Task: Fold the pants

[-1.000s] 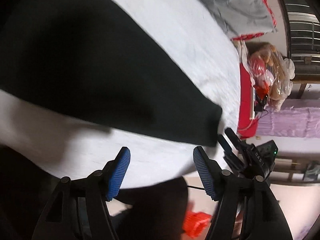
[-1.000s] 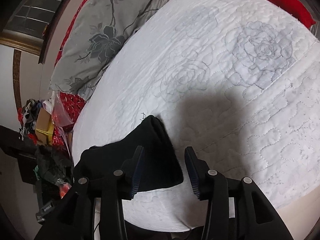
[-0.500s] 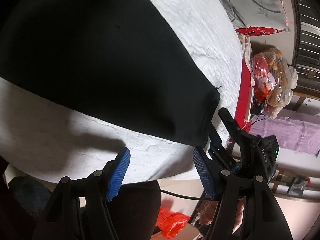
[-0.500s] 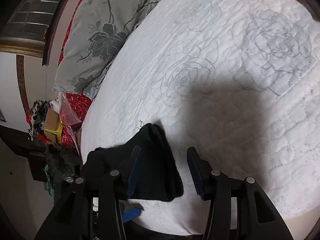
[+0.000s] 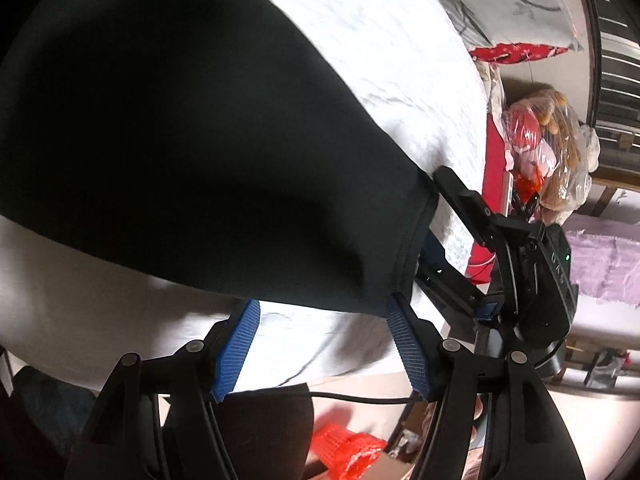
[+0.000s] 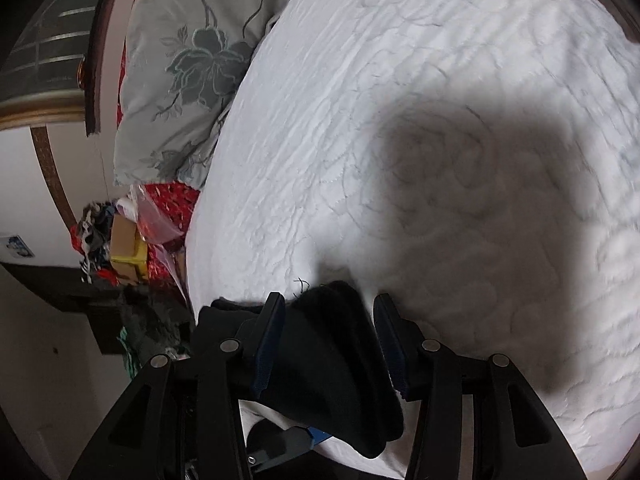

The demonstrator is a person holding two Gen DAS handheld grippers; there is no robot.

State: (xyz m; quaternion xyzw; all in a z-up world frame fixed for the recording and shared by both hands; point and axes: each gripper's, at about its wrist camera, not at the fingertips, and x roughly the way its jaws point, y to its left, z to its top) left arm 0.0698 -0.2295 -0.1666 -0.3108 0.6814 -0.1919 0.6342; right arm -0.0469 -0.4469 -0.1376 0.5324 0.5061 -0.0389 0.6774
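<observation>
I have the black pants (image 5: 192, 152) lying on the bed's white quilt (image 5: 360, 40), spread ahead of my left tongs (image 5: 320, 344), with the hemmed end reaching across to my right tongs (image 6: 328, 344). Left tongs: wide apart, holding nothing, the hem corner just beyond the tips and touching the right-hand fingertip. Right tongs: parted, with a bunched fold of the pants sitting between the pads; I judge they are not yet pinching it, since gaps show at both sides. In the left view the right tongs (image 5: 452, 216) sit just beside the hem's far corner. Step in hand, by my judgement: taking both hem corners for the fold. To do it well, I should slide each lower finger under the full thickness, close on both layers near the stitched edge, then lift evenly so the cloth does not drag the quilt. Material: the pants are matte, soft knit with a stitched hem, limp and prone to slump. The quilt is stitched in raised rose patterns. A grey floral pillow (image 6: 180, 60) lies well beyond the tongs.
</observation>
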